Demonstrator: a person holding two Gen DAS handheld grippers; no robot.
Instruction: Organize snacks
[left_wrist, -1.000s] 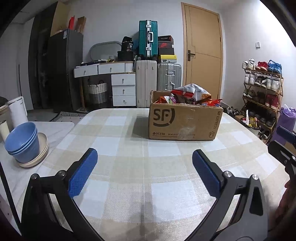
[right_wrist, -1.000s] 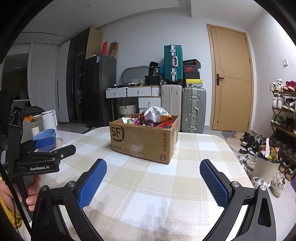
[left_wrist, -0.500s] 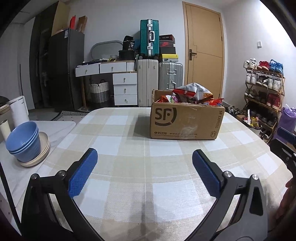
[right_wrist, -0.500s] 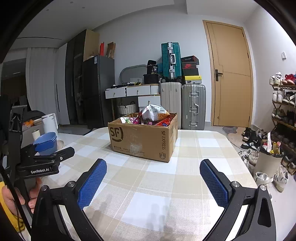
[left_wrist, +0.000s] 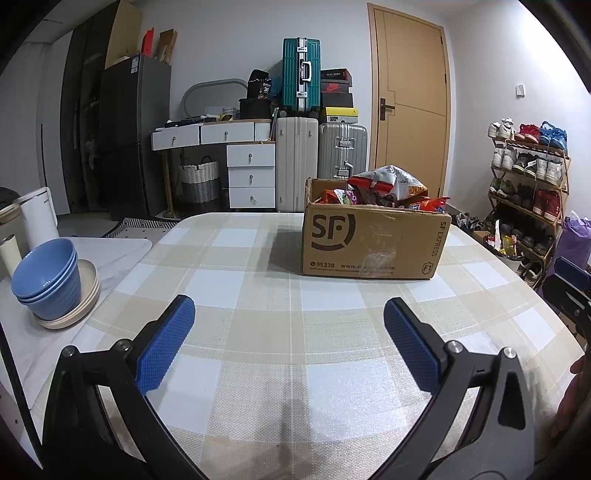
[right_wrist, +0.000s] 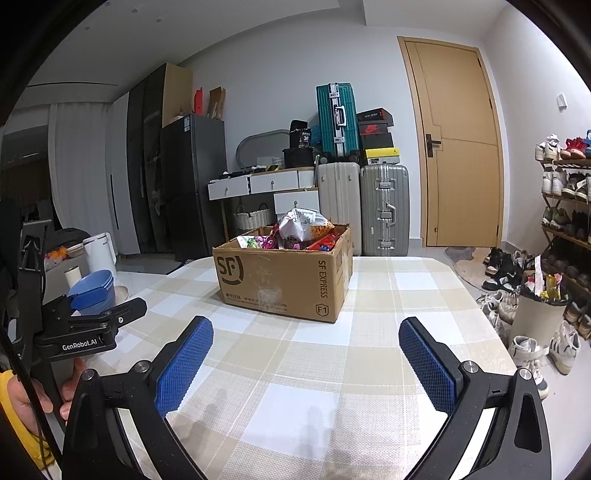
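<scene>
Gripping the light, crinkly snack bags (left_wrist: 388, 182) at frame centre needs their flat edges; your fingers (left_wrist: 166, 347) on both grippers are wide open, empty.

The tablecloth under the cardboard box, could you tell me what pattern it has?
Beige-and-white check on the tablecloth, clearest in the left wrist view.

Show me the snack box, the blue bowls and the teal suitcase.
SF cardboard box (left_wrist: 373, 240), left wrist view, front wall.
Stack of blue bowls (left_wrist: 50, 282), left wrist view, outer side.
Teal suitcase (right_wrist: 338, 118), right wrist view, front face.
</scene>
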